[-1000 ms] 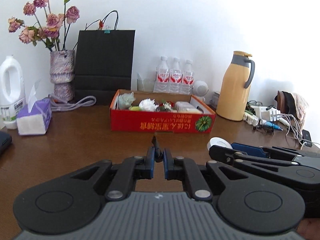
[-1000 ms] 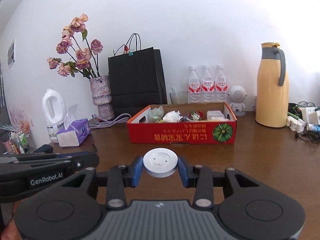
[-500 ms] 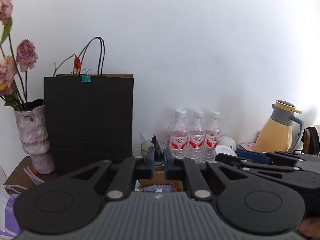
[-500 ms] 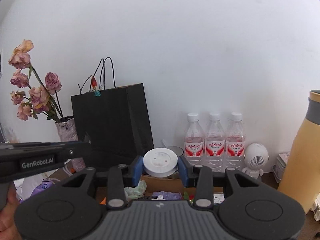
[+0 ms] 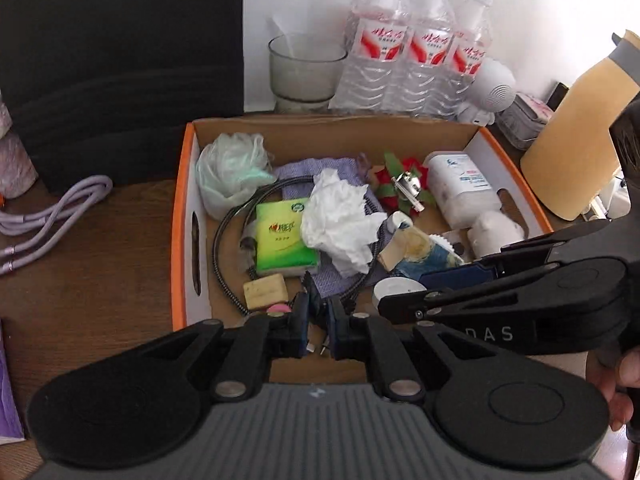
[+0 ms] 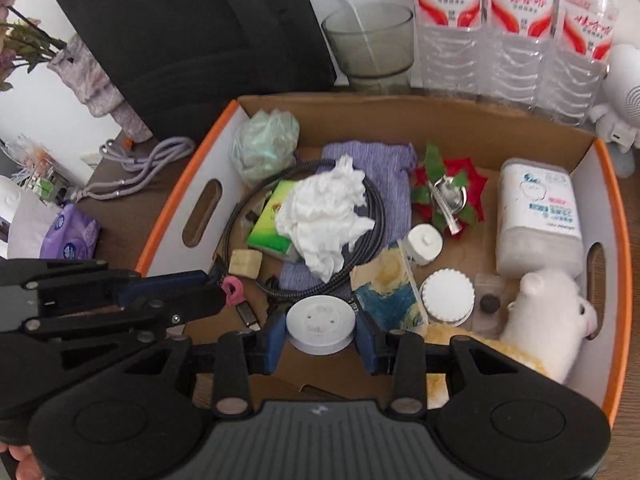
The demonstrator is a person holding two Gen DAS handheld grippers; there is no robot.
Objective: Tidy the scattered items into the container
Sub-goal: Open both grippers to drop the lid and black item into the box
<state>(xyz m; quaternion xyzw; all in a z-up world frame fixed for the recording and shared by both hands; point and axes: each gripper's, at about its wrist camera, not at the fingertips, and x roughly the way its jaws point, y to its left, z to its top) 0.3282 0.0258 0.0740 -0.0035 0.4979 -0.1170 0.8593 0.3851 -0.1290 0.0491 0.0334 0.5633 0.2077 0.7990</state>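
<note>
An orange-rimmed cardboard box holds crumpled tissue, a green tissue pack, a cable, a white bottle, a plush toy and other bits. My left gripper is shut on a small dark serrated clip above the box's near edge. My right gripper is shut on a round white disc and holds it over the box's near side. It also shows from the side in the left wrist view.
A black paper bag, a glass, three water bottles and a yellow thermos stand behind the box. A purple cord lies left of it. A purple tissue pack sits at the far left.
Both grippers have moved forward over the box and tilted down to look into it, each still holding its item.
</note>
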